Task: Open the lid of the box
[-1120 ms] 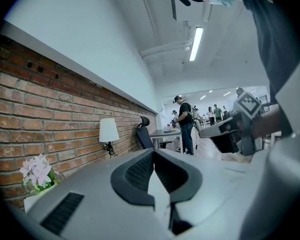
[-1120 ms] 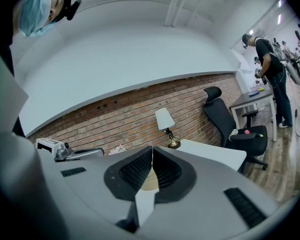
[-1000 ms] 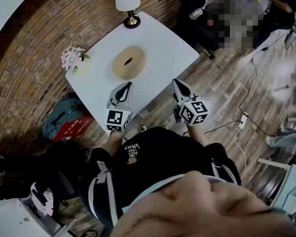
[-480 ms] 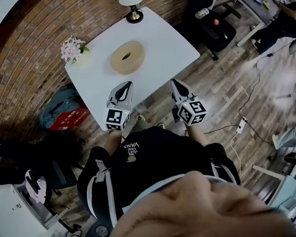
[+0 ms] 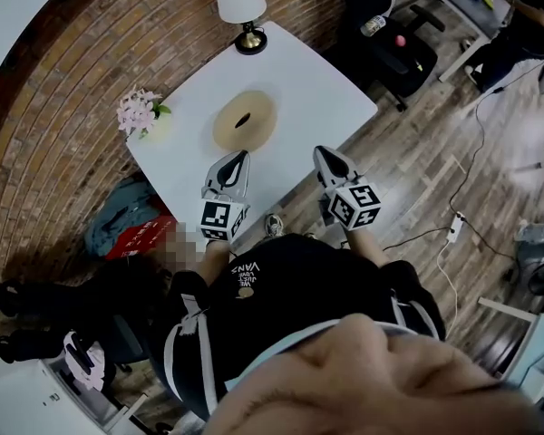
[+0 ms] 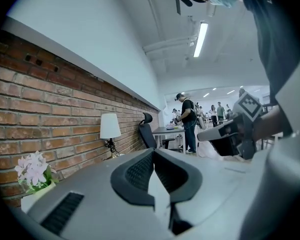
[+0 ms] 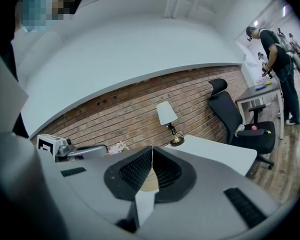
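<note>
A round tan box [image 5: 244, 120] with a dark slot in its lid lies in the middle of the white table [image 5: 317, 93]. My left gripper [image 5: 240, 158] hangs over the table's near edge, shut and empty, short of the box. My right gripper [image 5: 321, 153] is beside it to the right, over the table's near corner, also shut with nothing in it. In the right gripper view a sliver of the tan box [image 7: 149, 183] shows just below the closed right gripper [image 7: 152, 149]. The left gripper view shows the closed left gripper [image 6: 153, 150] and the right gripper [image 6: 202, 136] off to the right.
A white-shaded lamp [image 5: 238, 4] stands at the table's far corner and a pot of pink flowers [image 5: 140, 113] at its left corner. A brick wall [image 5: 54, 107] runs behind. A black office chair [image 5: 401, 54] stands to the right, a red and blue bundle [image 5: 127, 225] on the floor left.
Both grippers have shifted slightly toward the table with the person; the table and box sit a little lower and to the right in the head view. Jaws stay shut.
</note>
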The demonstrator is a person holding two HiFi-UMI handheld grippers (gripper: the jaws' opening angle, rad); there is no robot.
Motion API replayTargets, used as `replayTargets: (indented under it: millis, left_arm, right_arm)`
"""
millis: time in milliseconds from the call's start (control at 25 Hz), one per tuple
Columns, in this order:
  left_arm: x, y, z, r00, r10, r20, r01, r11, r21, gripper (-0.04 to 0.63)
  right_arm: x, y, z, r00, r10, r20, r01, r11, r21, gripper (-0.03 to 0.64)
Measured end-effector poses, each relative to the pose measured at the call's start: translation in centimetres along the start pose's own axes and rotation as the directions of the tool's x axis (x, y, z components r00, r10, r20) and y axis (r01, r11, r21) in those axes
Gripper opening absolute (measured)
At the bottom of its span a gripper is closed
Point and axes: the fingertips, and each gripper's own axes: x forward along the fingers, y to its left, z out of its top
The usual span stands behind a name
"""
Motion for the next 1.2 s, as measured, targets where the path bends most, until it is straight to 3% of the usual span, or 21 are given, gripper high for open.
replayTargets:
  millis: [440, 840, 1000, 1200]
  left_arm:
    - [2.7, 5.2, -1.1, 0.997, -0.075, 0.009, 0.075, 0.997, -0.006, 0.011]
    - [4.0, 7.2, -2.6, 0.992, -0.126, 0.014, 0.126, 0.991, -0.036, 0.011]
    - [4.7, 7.2, -3.0, 0.993, -0.115, -0.003, 0.115, 0.992, -0.045, 0.011]
    - [6.0, 7.6, -2.8, 0.998, -0.061, -0.004, 0.061, 0.997, -0.049, 0.011]
  right_arm:
    - [5.9, 0.2, 0.7, 0.998, -0.065, 0.019, 0.065, 0.998, -0.021, 0.003]
    - [8.8, -0.1, 0.2, 0.993, -0.119, 0.023, 0.12, 0.993, -0.022, 0.003]
    - [9.5, -0.6, 0.3, 0.996, -0.086, 0.003, 0.086, 0.996, -0.021, 0.003]
    - [11.3, -1.6, 0.6, 1.0, 0.012, -0.02, -0.013, 0.999, -0.032, 0.003]
